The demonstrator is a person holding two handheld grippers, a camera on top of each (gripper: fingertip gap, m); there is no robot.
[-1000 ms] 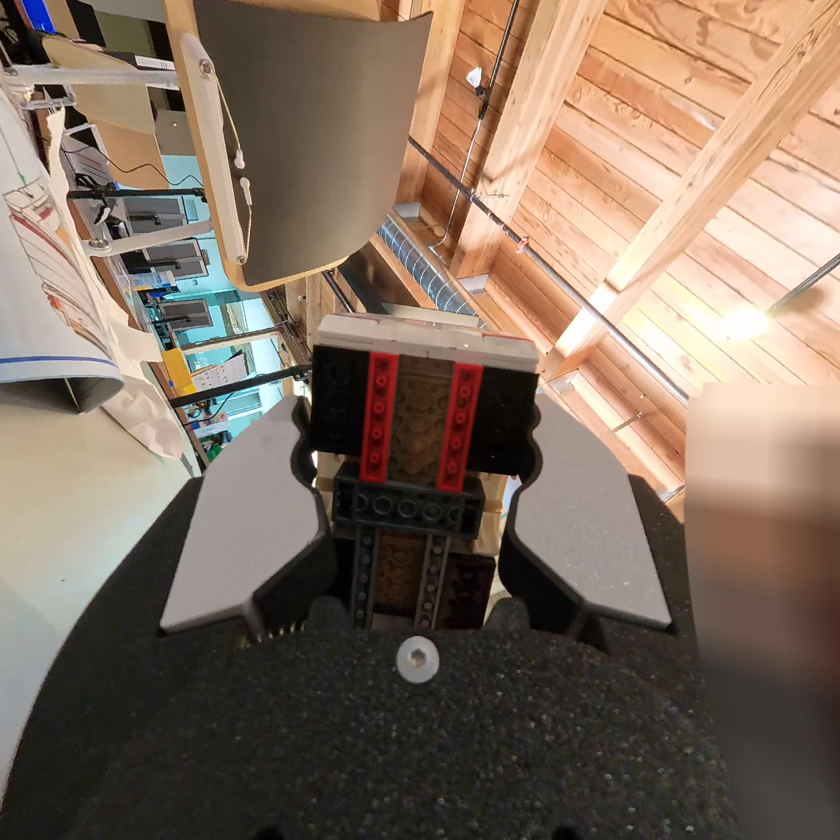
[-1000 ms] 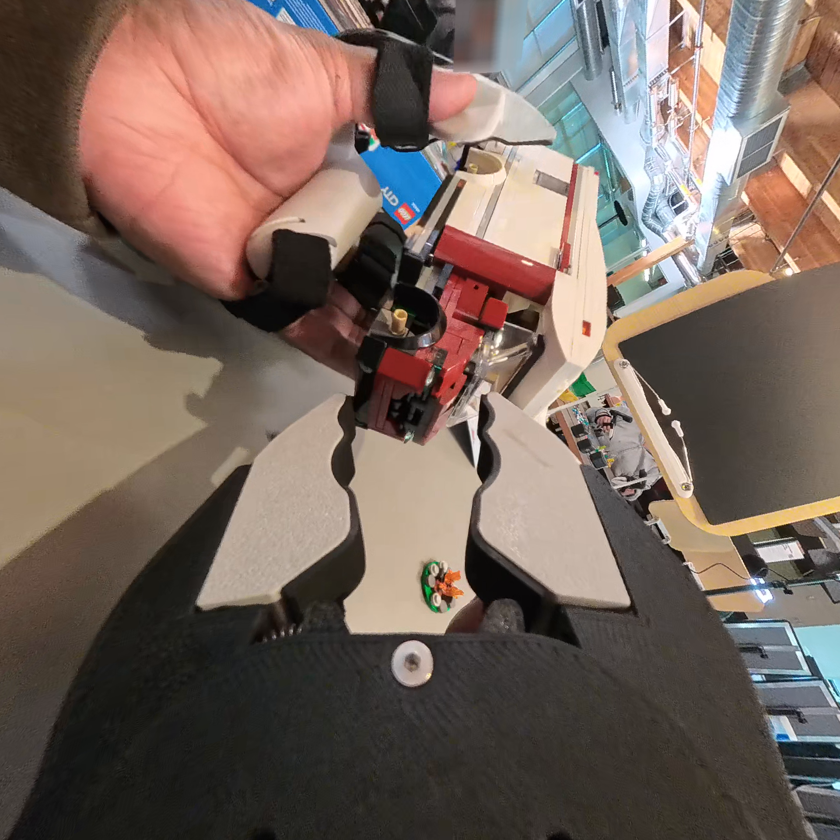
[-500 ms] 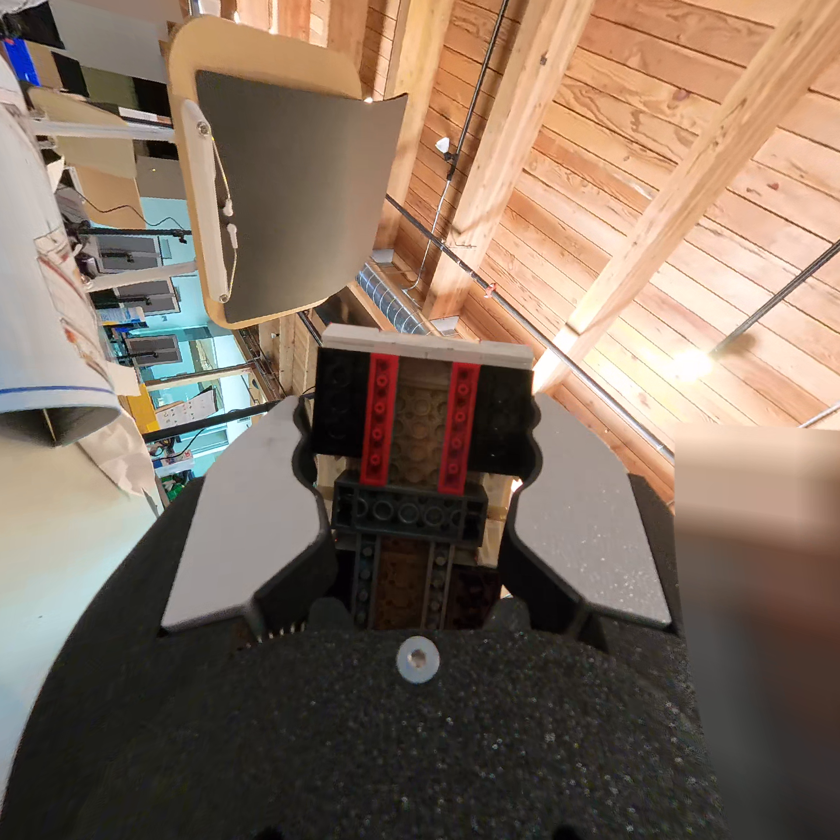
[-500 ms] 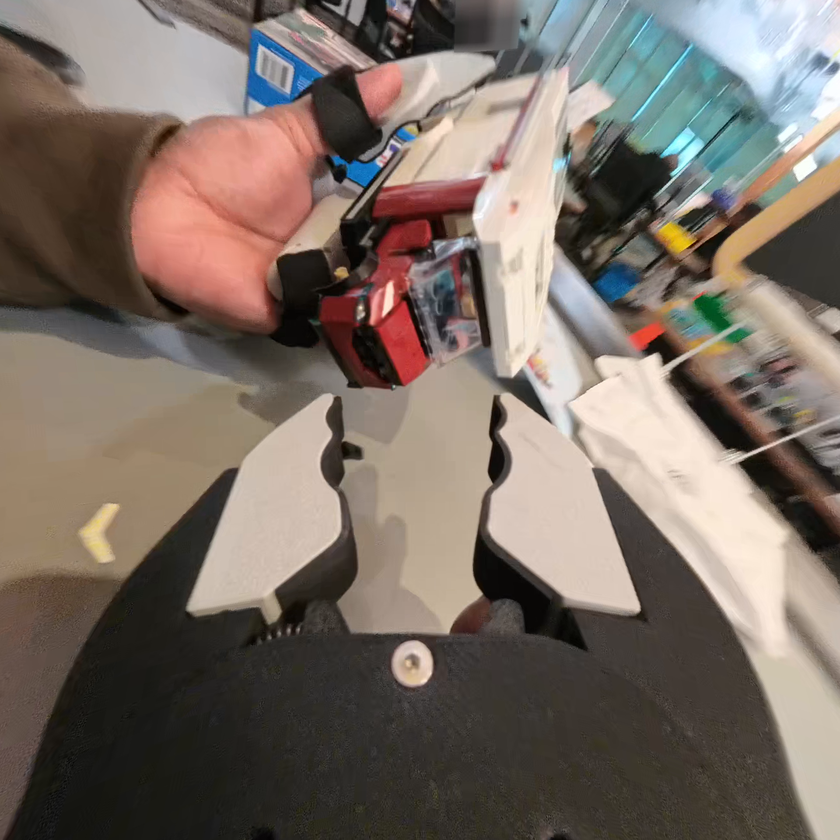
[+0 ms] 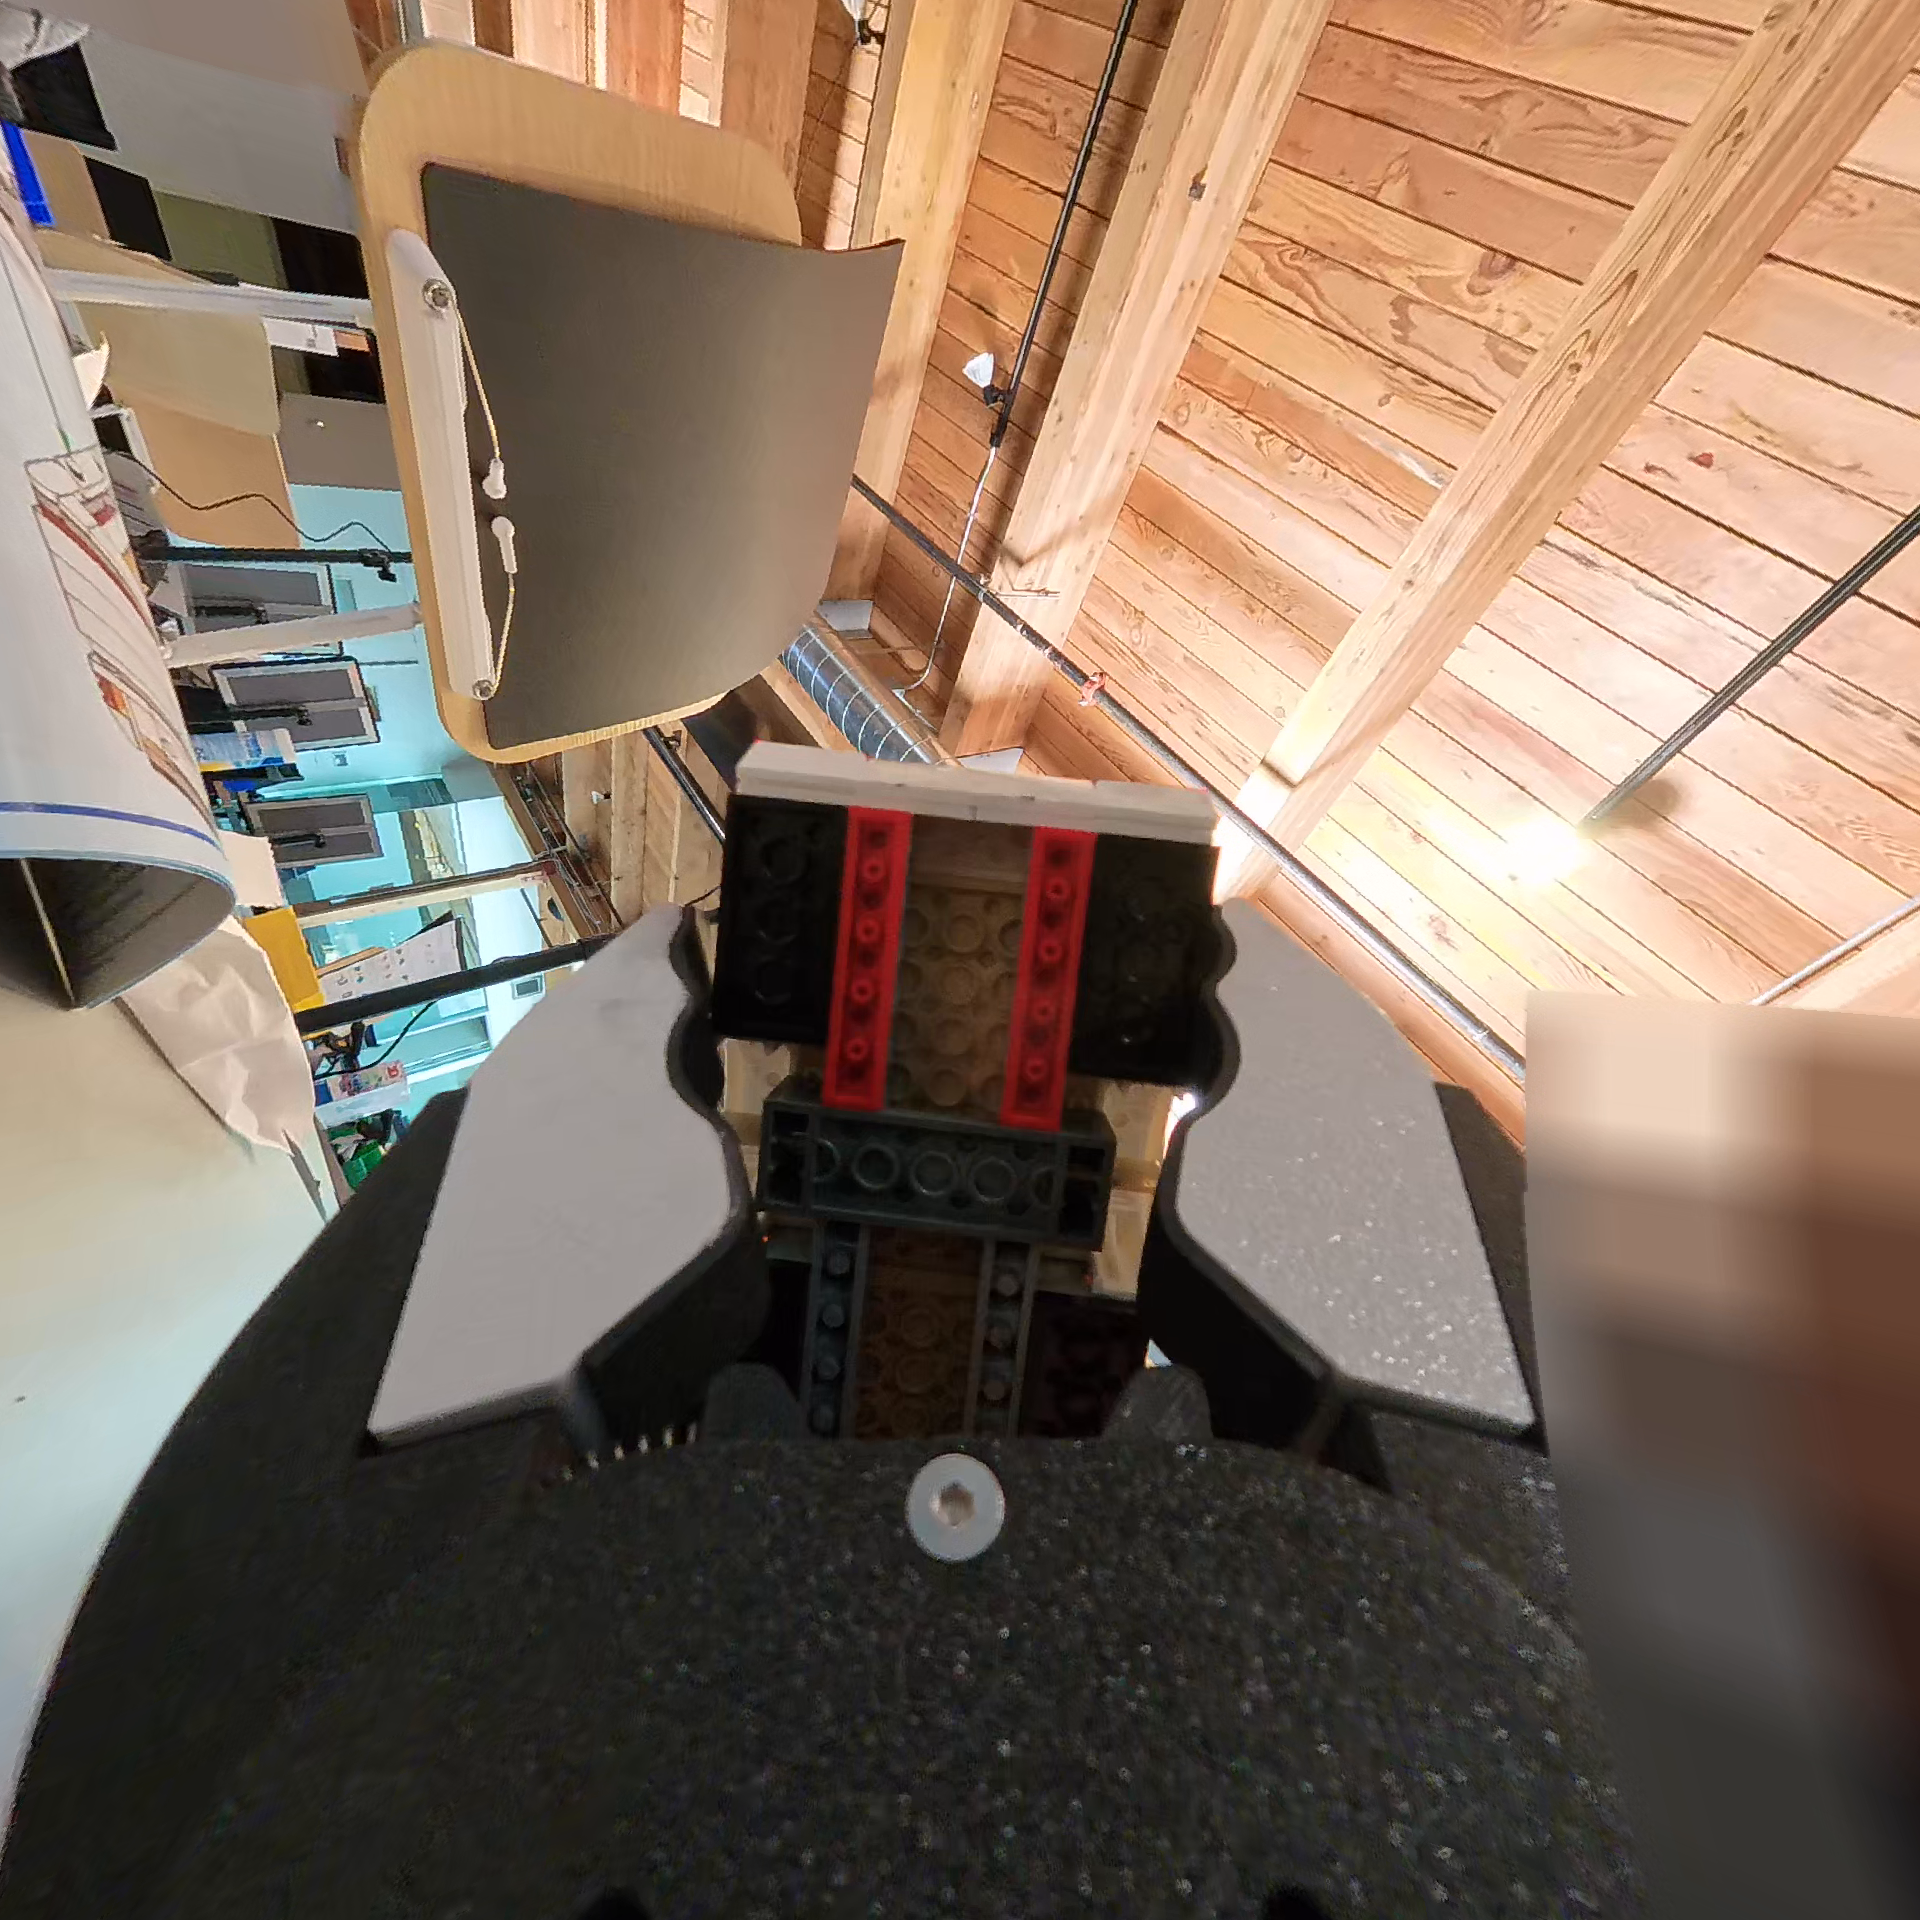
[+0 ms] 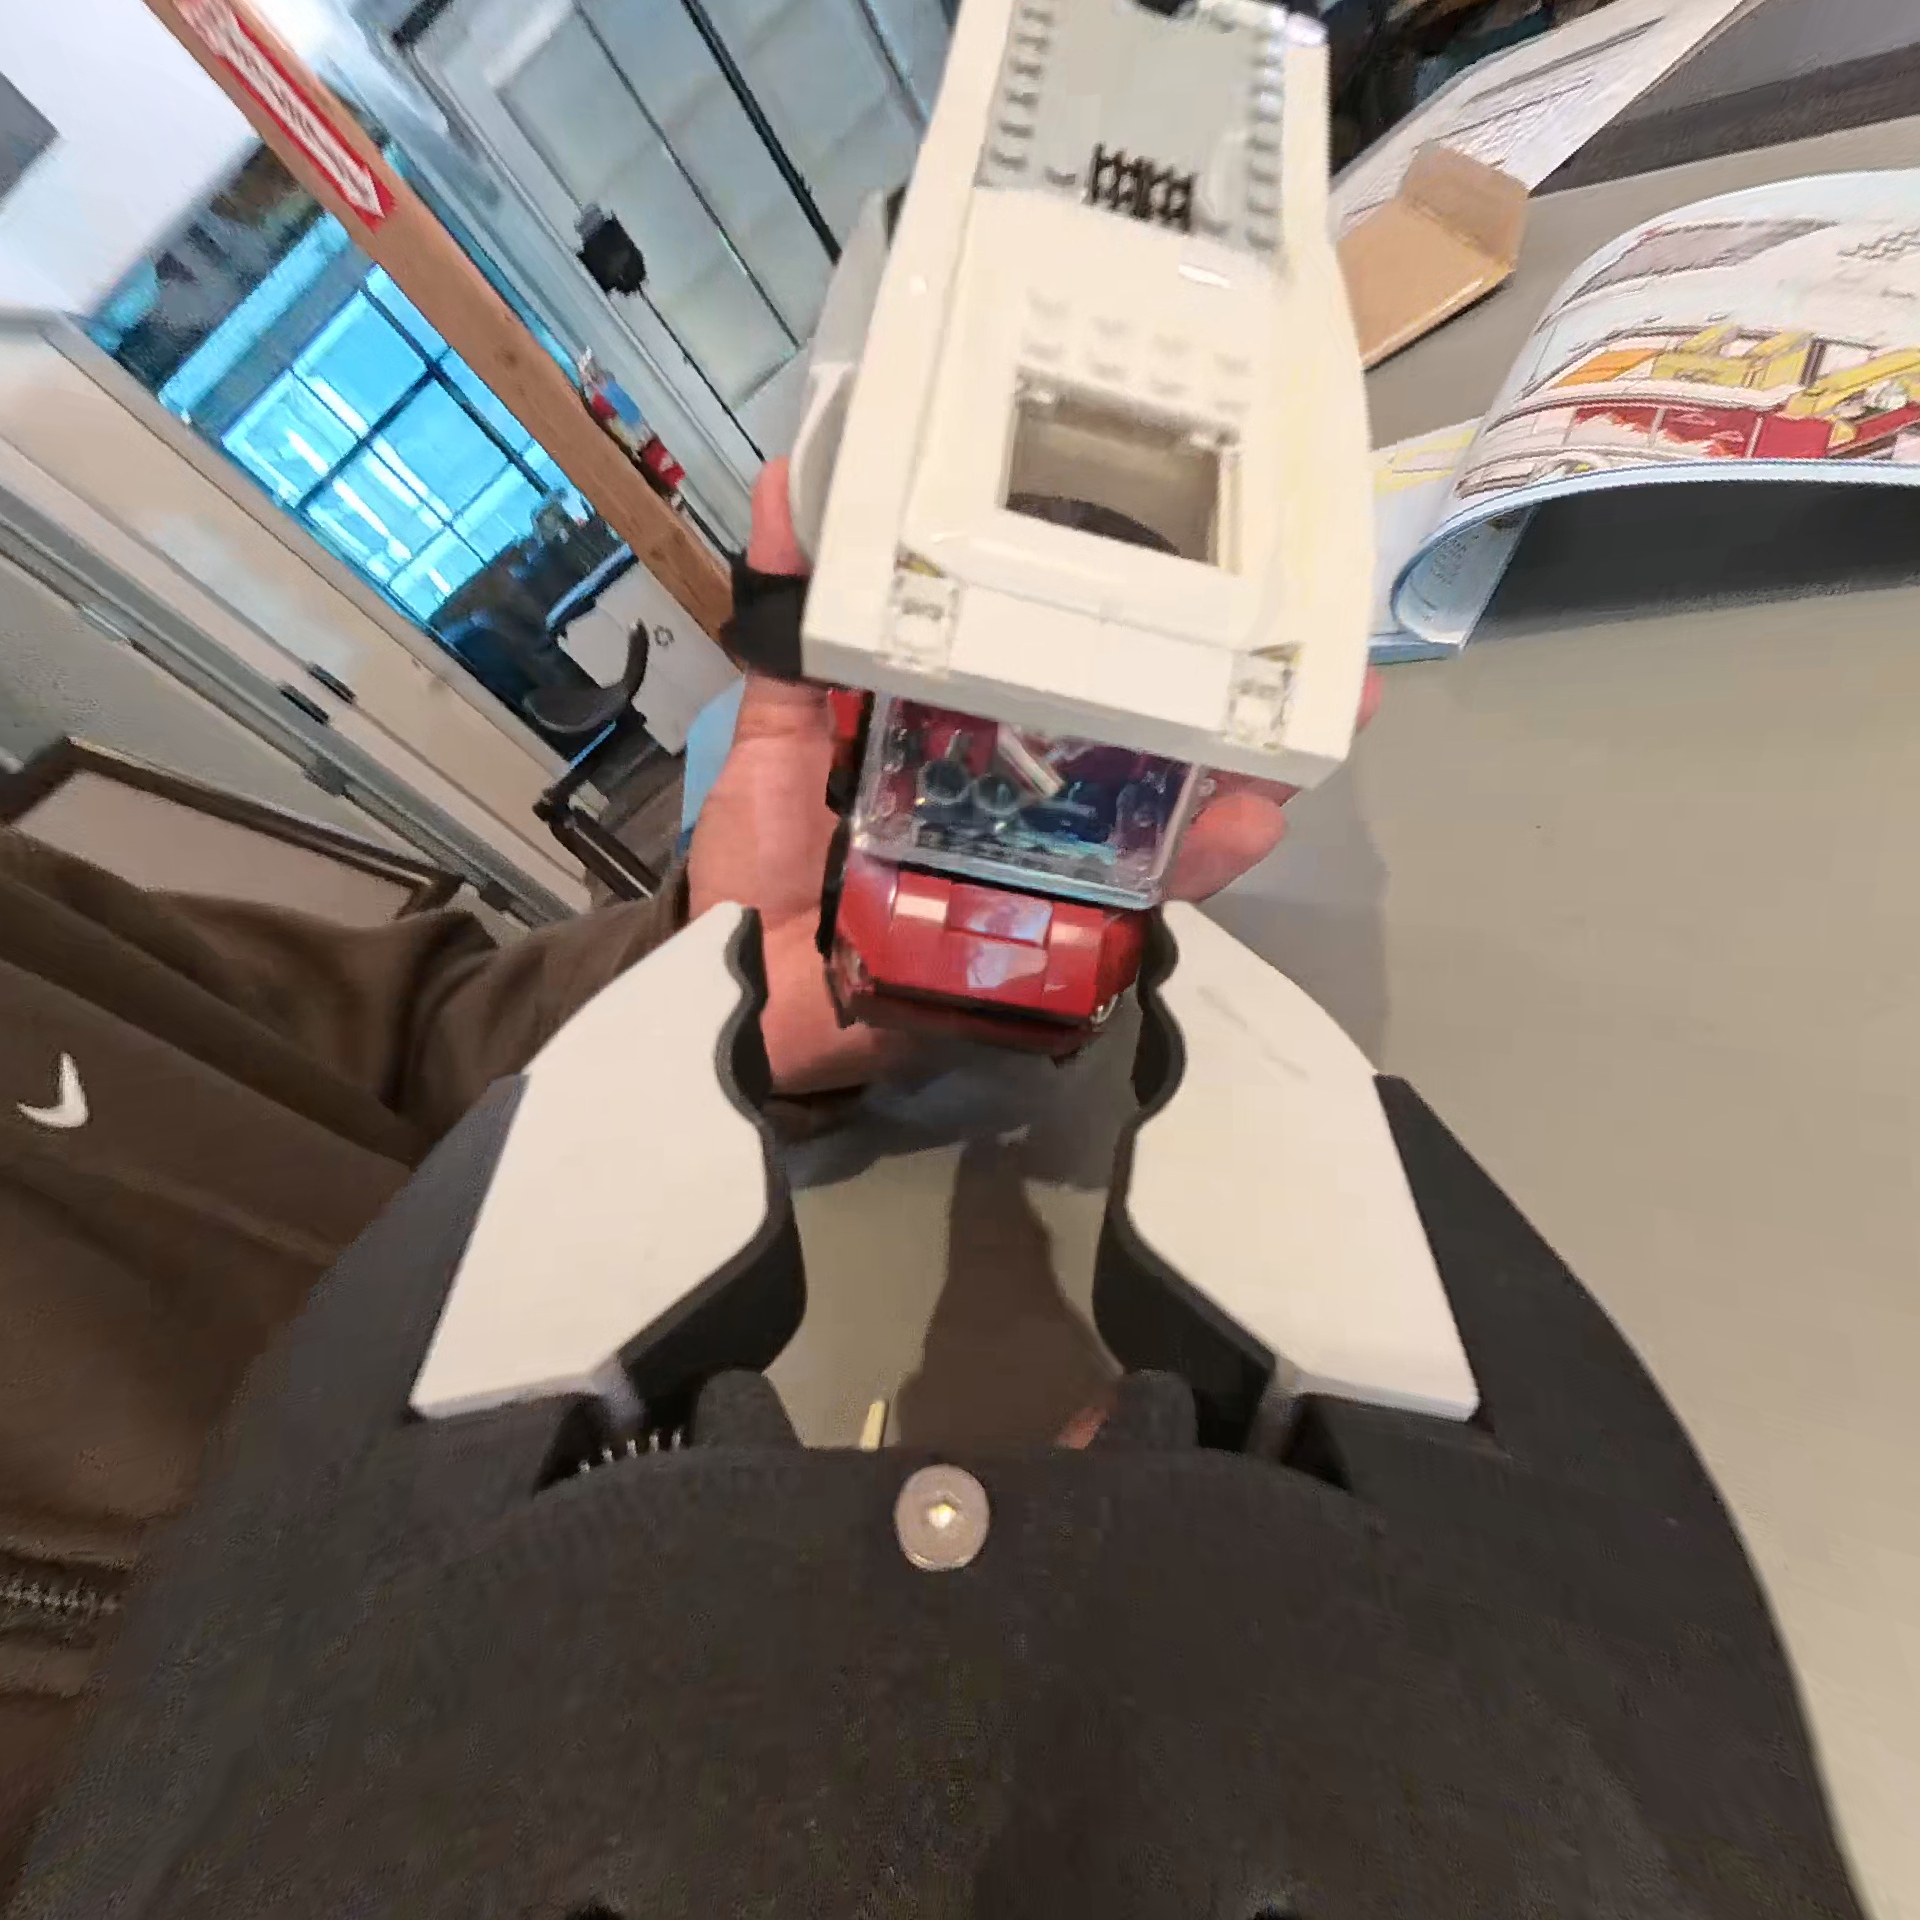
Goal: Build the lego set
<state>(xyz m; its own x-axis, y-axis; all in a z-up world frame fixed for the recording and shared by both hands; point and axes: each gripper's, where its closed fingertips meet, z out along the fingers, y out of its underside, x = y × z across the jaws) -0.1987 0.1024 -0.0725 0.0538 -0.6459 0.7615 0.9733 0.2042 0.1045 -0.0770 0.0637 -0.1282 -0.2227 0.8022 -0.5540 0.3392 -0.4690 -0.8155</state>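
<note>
In the left wrist view my left gripper (image 5: 961,966) is shut on a brick-built vehicle (image 5: 966,935), seen from below: black, red and tan plates with a white edge on top. Both pads press on its black sides and hold it up in the air. In the right wrist view the same vehicle (image 6: 1081,436) shows its white roof, clear windscreen and red nose (image 6: 987,935), with a hand (image 6: 769,831) around it. My right gripper (image 6: 945,966) is open. The red nose lies between its fingertips; there is a gap on the left side.
An open instruction booklet (image 6: 1662,343) and a small cardboard box (image 6: 1434,249) lie on the grey table (image 6: 1610,935). A brown sleeve (image 6: 260,1039) fills the left. A wood-framed grey panel (image 5: 623,416) and timber beams (image 5: 1455,416) show above the left gripper. Across from one pair of fingers to the other is roughly 15 centimetres.
My right gripper has swung round to face the vehicle's front and its jaws have opened wider; the red nose now sits between its tips. My left gripper keeps its hold, tilting slightly.
</note>
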